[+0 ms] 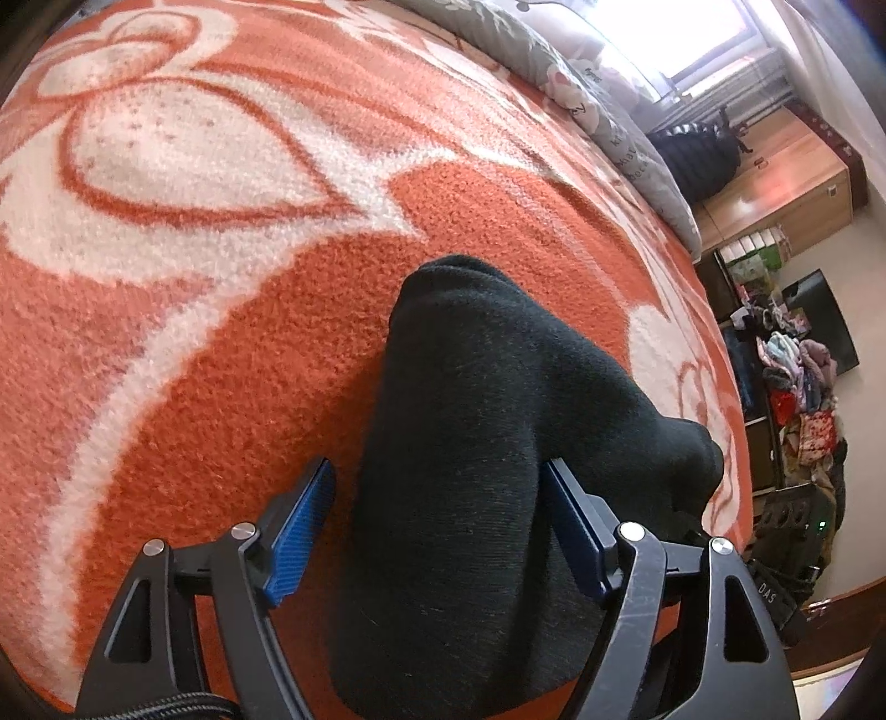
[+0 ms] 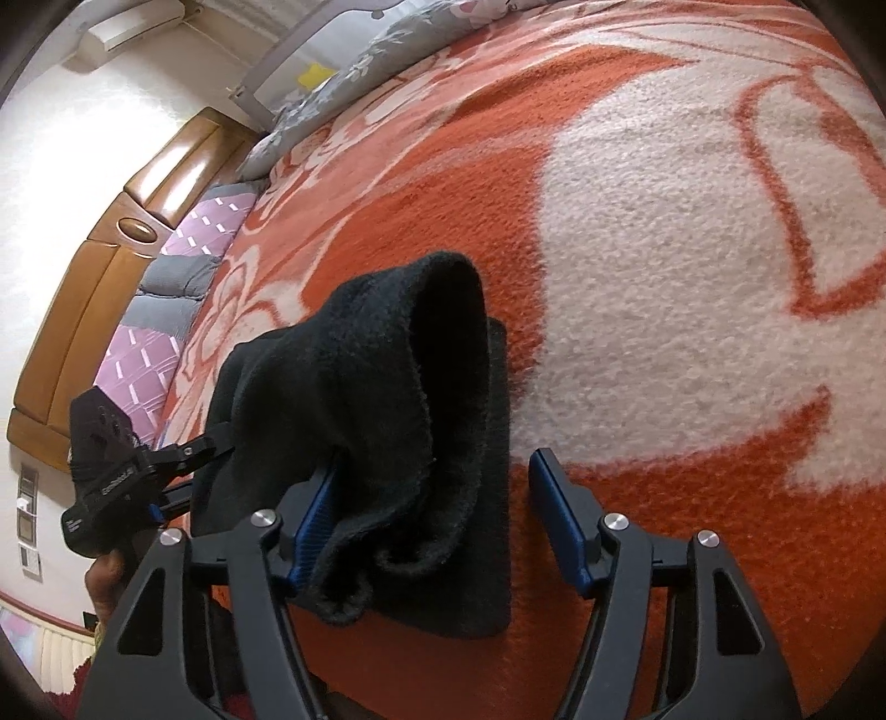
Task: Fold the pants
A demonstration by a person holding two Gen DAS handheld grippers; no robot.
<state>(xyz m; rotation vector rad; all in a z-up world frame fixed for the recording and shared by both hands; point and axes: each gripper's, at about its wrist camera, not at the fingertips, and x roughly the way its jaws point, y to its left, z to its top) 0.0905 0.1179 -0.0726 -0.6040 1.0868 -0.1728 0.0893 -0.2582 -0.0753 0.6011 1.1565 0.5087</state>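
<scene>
Pants (image 1: 470, 443), one black pair, lie bunched on one orange blanket (image 1: 221, 343) between both spread-apart grippers, left gripper (image 1: 437, 531) and right gripper (image 2: 437, 520).

Black pants (image 1: 470, 443) lie bunched on the orange-and-white blanket (image 1: 221, 360).

We are seeing orange-and-white floral blanket (image 1: 232, 310) covering bed. Grey floral quilt (image 1: 603, 116) is lying along far edge. Bright window (image 1: 698, 39) is glaring behind it, wooden cabinet (image 1: 775, 183) below. Shelves with piled clothes (image 1: 797, 376) are standing by wall. In right wrist view, wooden headboard (image 2: 94, 288) is backing purple-grey pillows (image 2: 183, 277); air conditioner (image 2: 133, 22) is hanging on white wall (image 2: 72, 138).
</scene>
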